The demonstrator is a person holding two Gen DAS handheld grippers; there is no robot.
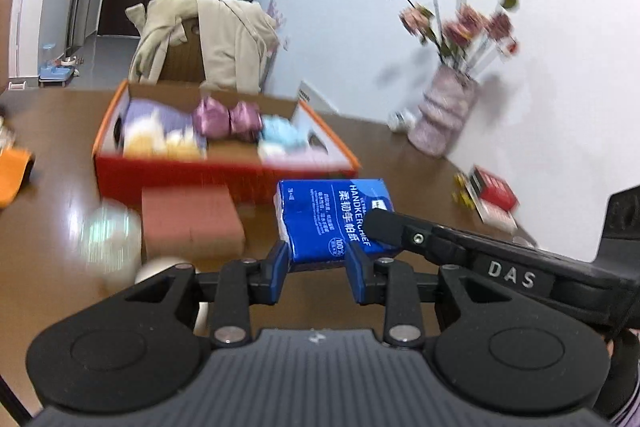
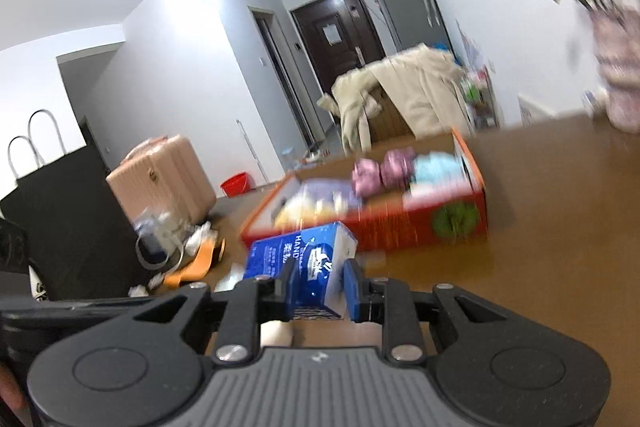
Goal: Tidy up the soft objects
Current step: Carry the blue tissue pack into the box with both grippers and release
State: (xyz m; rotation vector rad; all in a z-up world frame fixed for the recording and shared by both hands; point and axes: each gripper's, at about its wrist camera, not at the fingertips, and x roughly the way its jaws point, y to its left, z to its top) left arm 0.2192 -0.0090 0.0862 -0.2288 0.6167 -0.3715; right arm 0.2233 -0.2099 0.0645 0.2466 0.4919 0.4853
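Two close wrist views; shared box (image 1: pixel 224 171)

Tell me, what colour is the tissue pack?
Blue with white writing; the tissue pack shows best in the left wrist view.

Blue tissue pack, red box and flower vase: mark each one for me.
blue tissue pack (image 1: pixel 320 215), left wrist view, on its printed blue face.
red box (image 1: pixel 224 173), left wrist view, on its near red outer wall.
flower vase (image 1: pixel 444 111), left wrist view, on its pale ribbed body.

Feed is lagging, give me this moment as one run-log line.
left gripper: shut on tissue pack | right gripper: shut on tissue pack | pack: off the table | orange box: beyond, holding soft items
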